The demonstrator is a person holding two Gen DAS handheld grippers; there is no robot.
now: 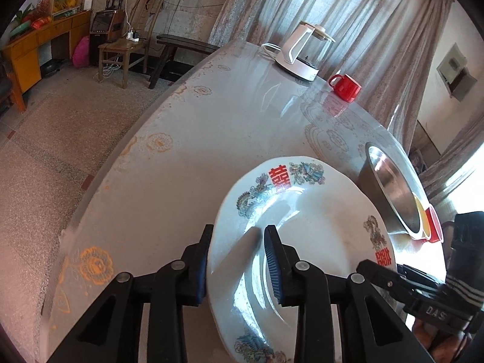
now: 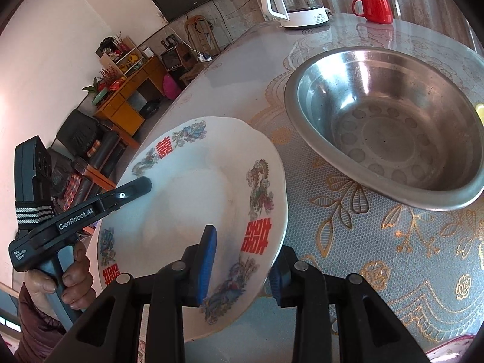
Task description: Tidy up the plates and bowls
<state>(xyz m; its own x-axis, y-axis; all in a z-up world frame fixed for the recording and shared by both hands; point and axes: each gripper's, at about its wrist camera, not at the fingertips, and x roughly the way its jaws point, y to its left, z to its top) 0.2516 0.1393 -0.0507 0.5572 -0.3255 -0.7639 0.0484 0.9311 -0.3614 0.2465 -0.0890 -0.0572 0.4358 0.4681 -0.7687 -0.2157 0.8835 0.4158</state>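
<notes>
honestly barely started here: the white plate (image 2: 211, 181) sits just beside the steel bowl (image 2: 390, 127), nothing nested, with the left gripper (image 1: 239, 260) and right gripper (image 2: 242, 263) each straddling its rim, jaws apart rather than pinching, far as I can tell.

Plate (image 1: 302, 227) bottom edge cut off

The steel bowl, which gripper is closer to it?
Right. The right gripper straddles the plate rim beside the steel bowl; the left gripper straddles the plate's far rim.
</notes>
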